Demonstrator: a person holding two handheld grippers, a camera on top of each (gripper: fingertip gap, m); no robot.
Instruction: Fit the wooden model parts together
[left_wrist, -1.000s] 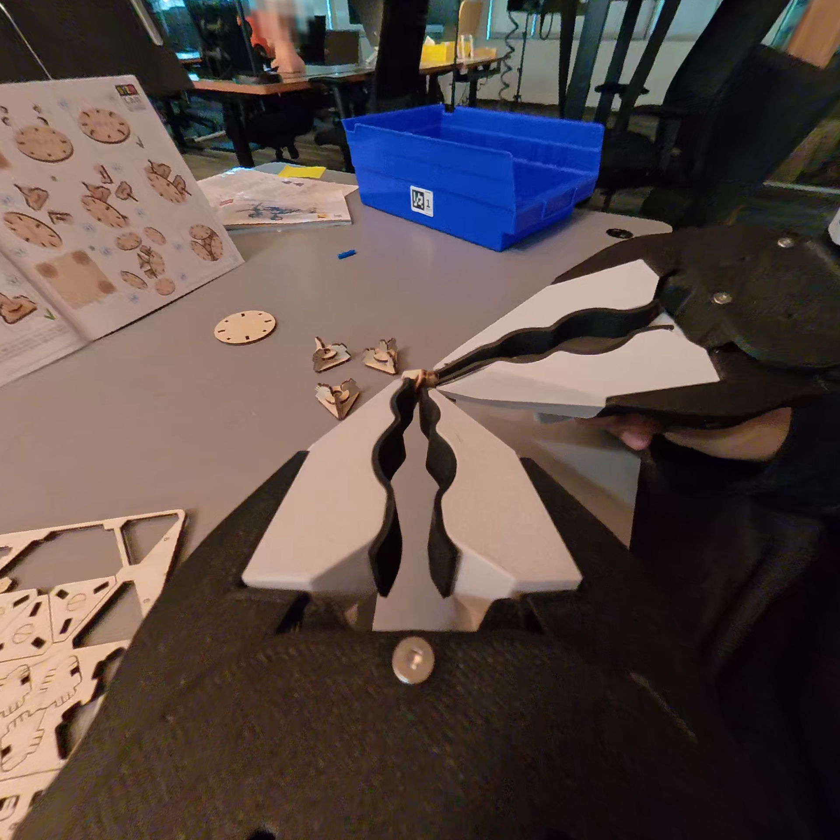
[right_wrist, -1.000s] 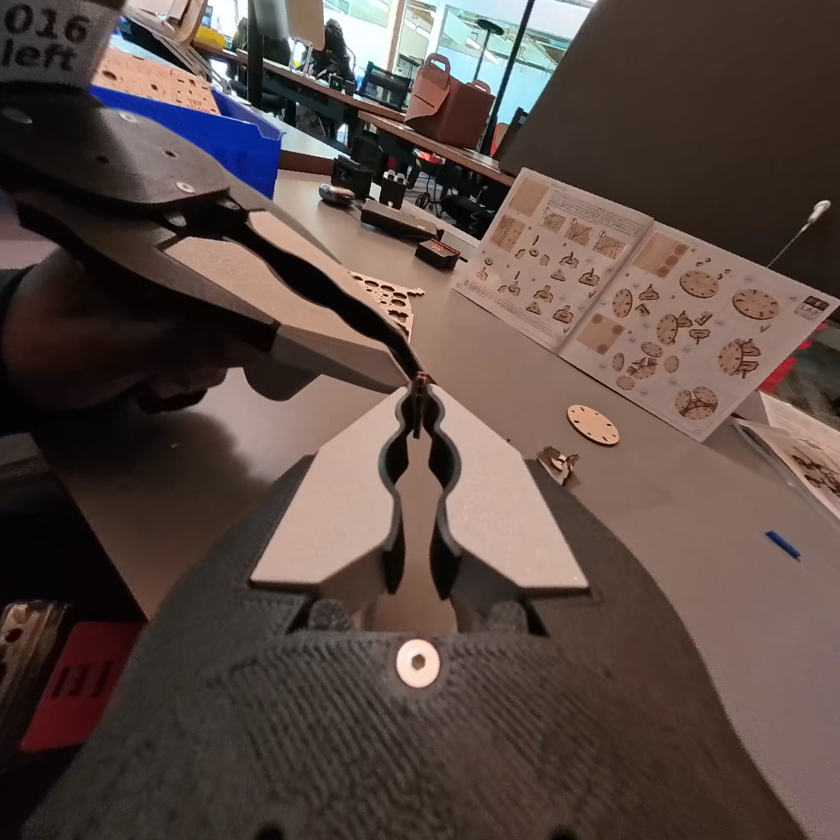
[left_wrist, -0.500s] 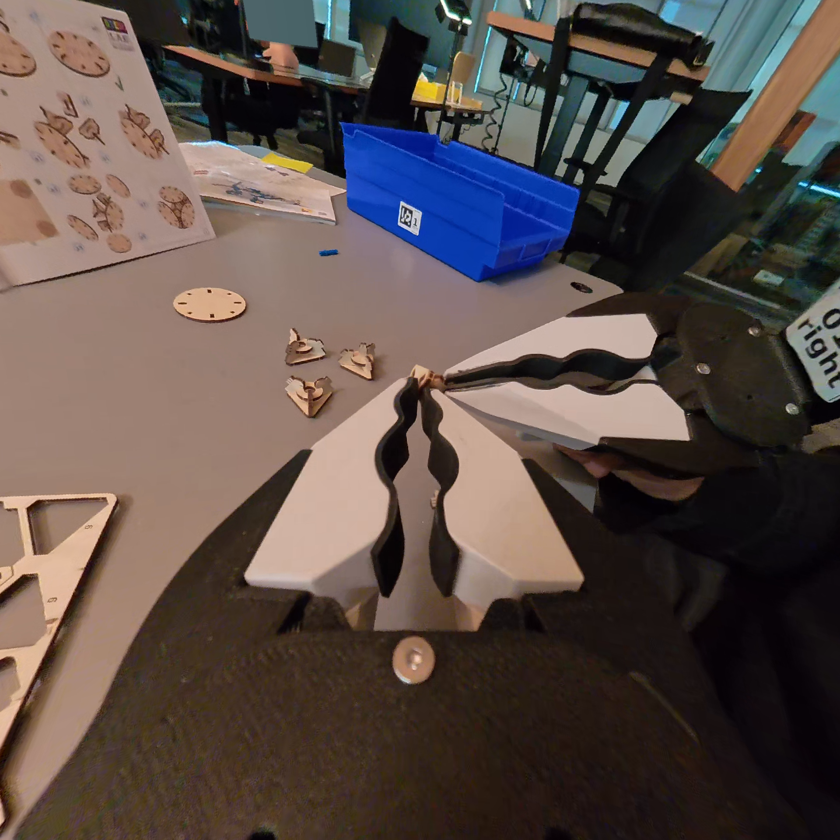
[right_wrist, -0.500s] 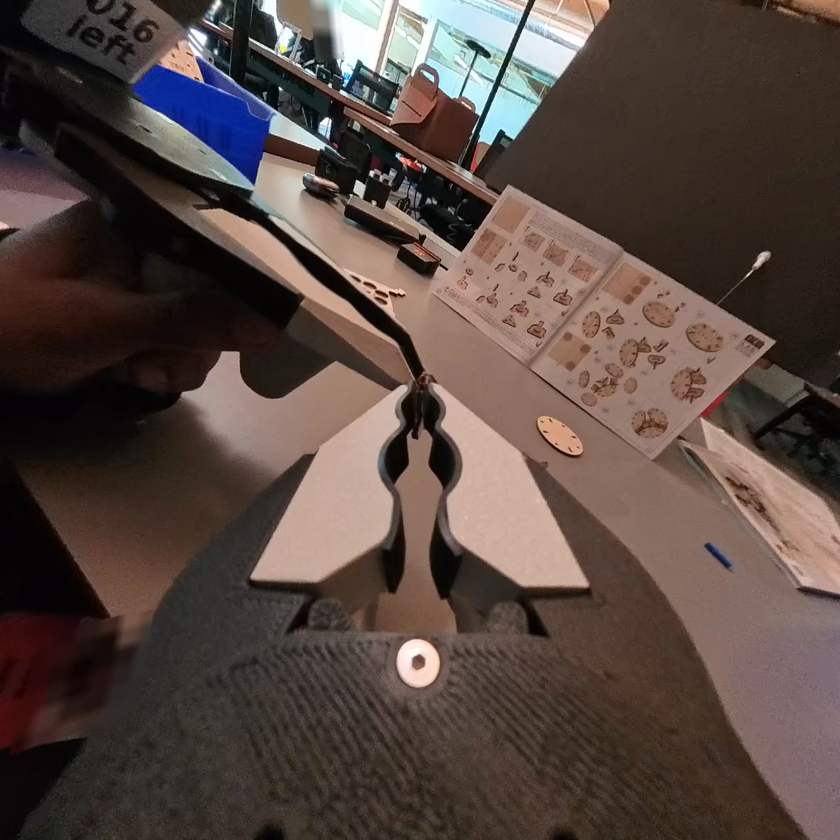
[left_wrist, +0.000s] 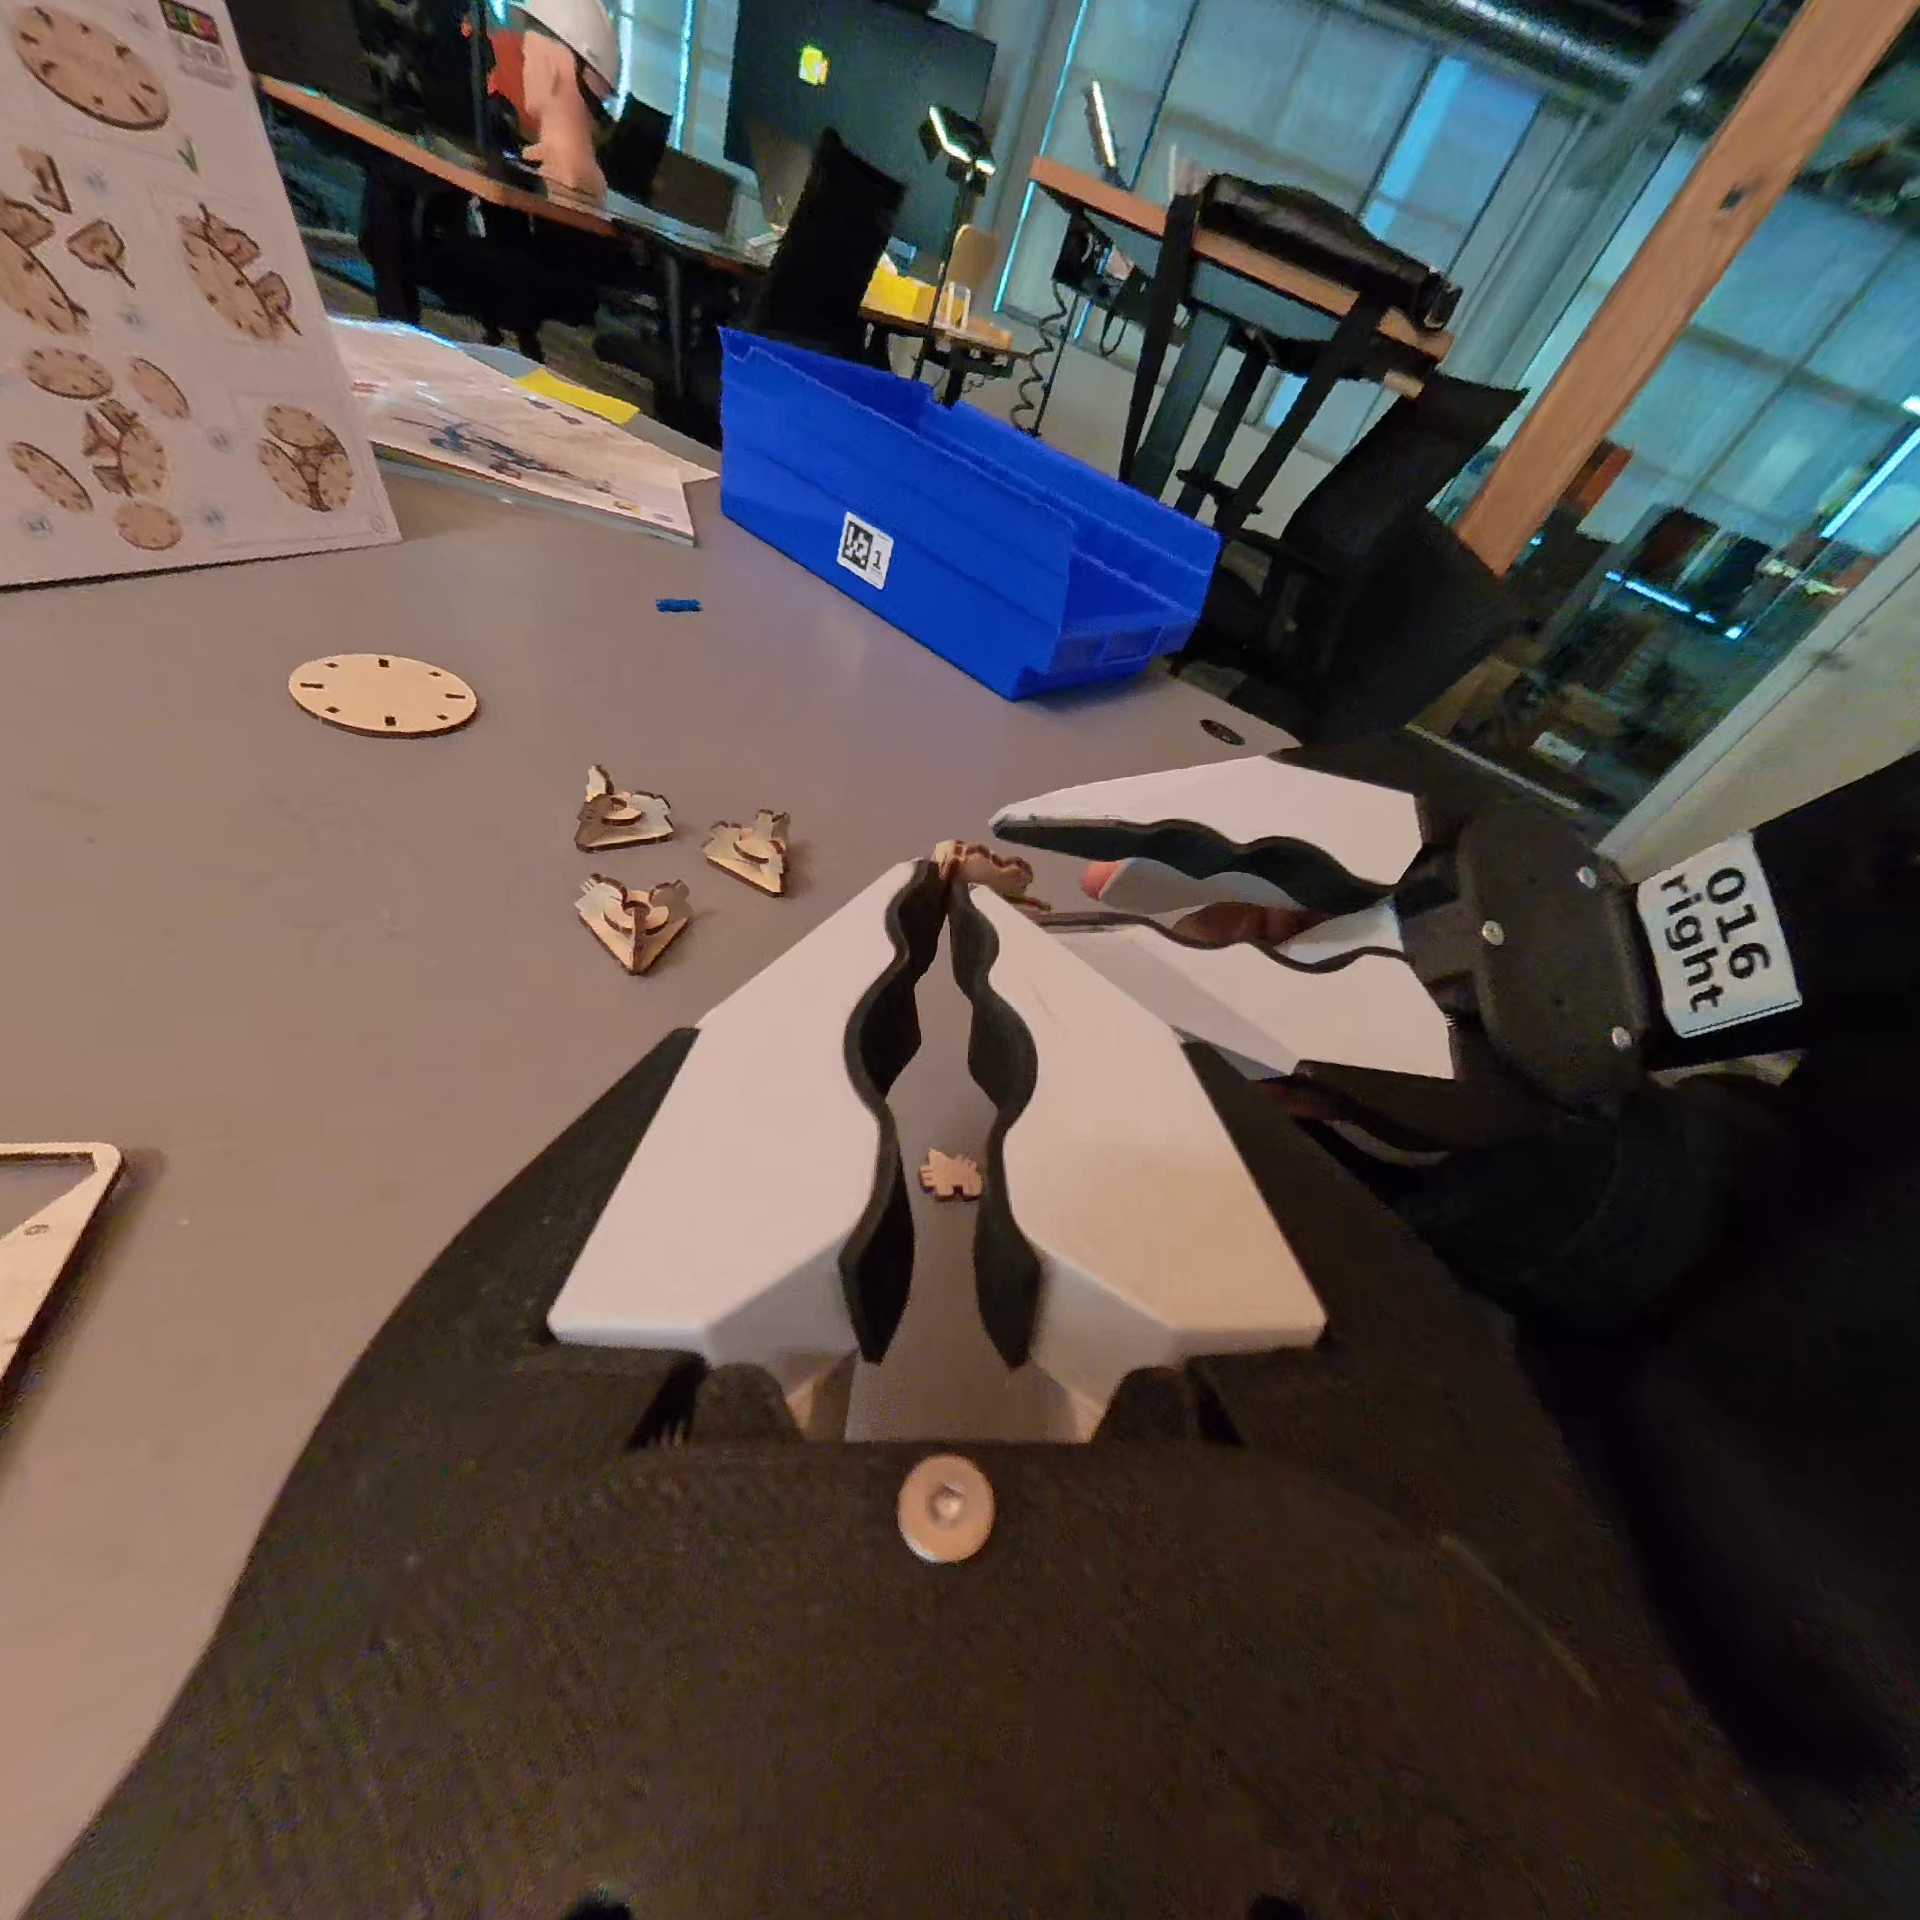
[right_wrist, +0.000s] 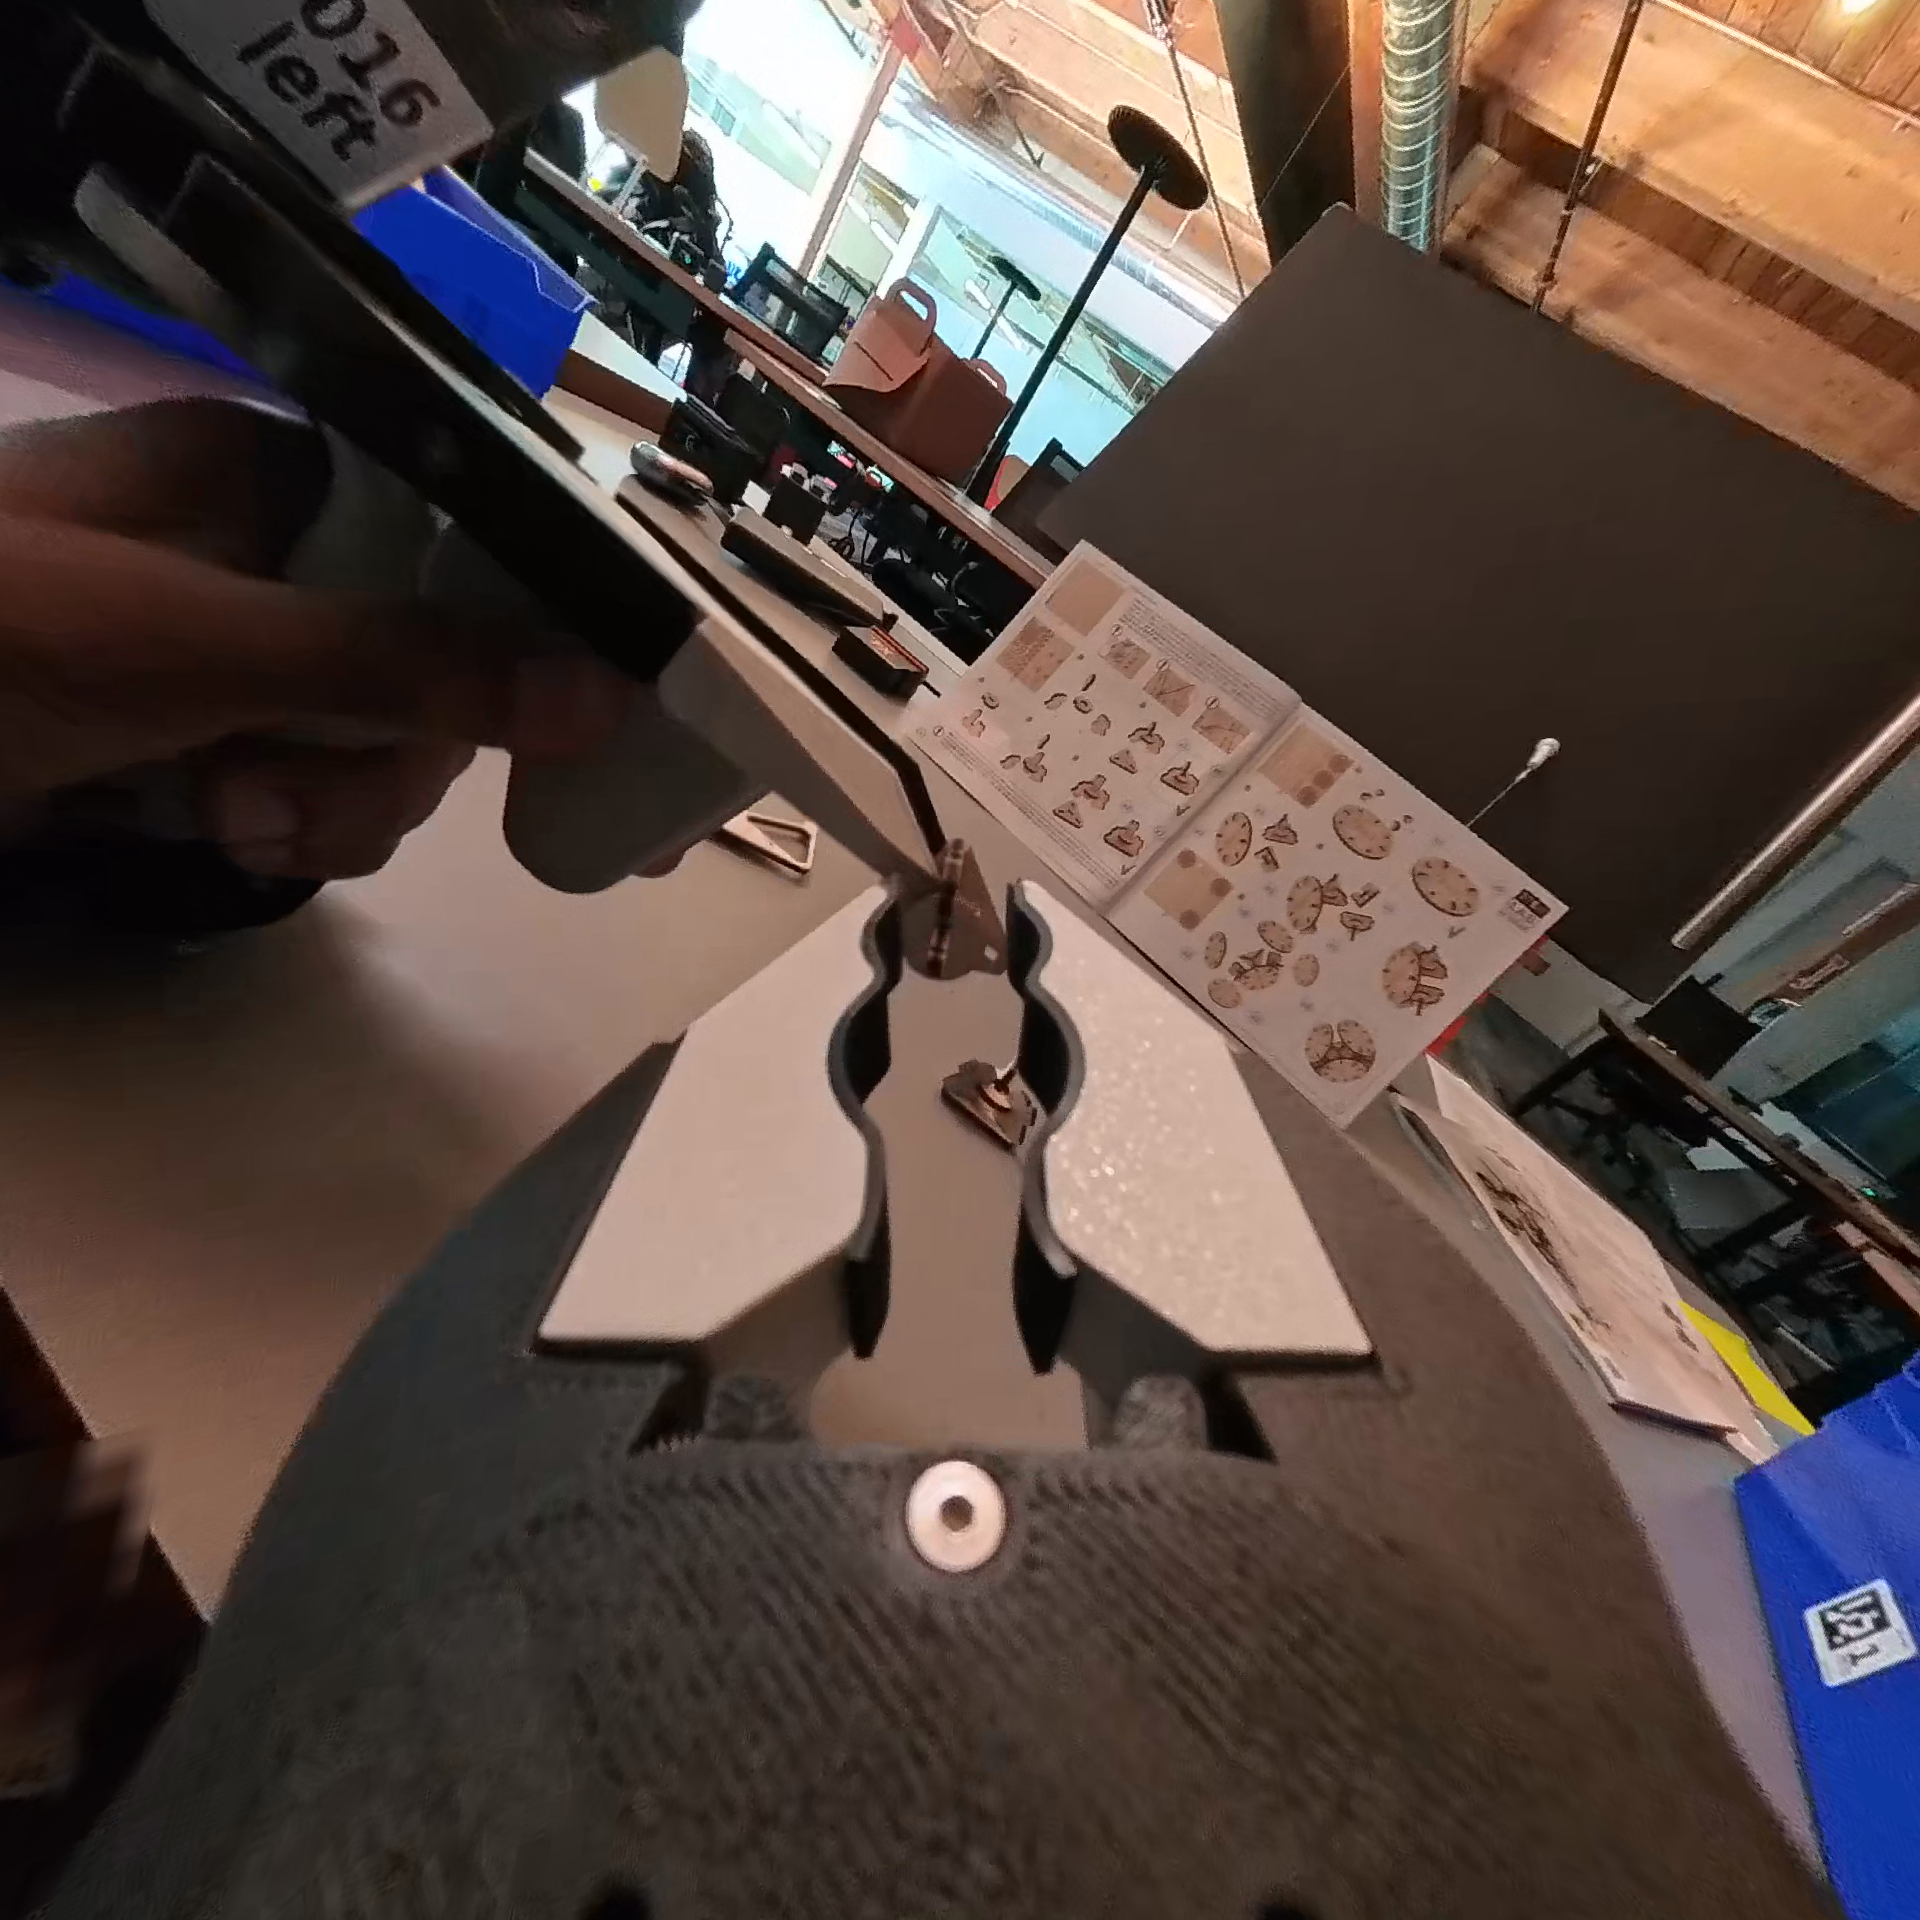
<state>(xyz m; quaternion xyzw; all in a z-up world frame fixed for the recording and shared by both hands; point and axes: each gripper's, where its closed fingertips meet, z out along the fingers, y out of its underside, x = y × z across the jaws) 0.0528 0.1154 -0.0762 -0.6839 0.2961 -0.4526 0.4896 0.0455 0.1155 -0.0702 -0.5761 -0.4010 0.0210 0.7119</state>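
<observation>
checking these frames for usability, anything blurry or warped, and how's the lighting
Left wrist view: dim warm light, grey table sharp, wide-angle bending at the edges, blue bin clear. Right wrist view: the hand on the left gripper is smeared and dark, windows behind glare bright, horizon tilted.

Three small wooden assemblies (left_wrist: 634, 878), one wooden disc (left_wrist: 382, 694), one blue bin (left_wrist: 966, 530), two tools (left_wrist: 940, 868).

On the table (left_wrist: 260, 935), three small wooden pieces (left_wrist: 665, 862) lie at centre; a disc (left_wrist: 382, 694) at ten o'clock, a bin (left_wrist: 956, 530) at one o'clock beyond.
</observation>
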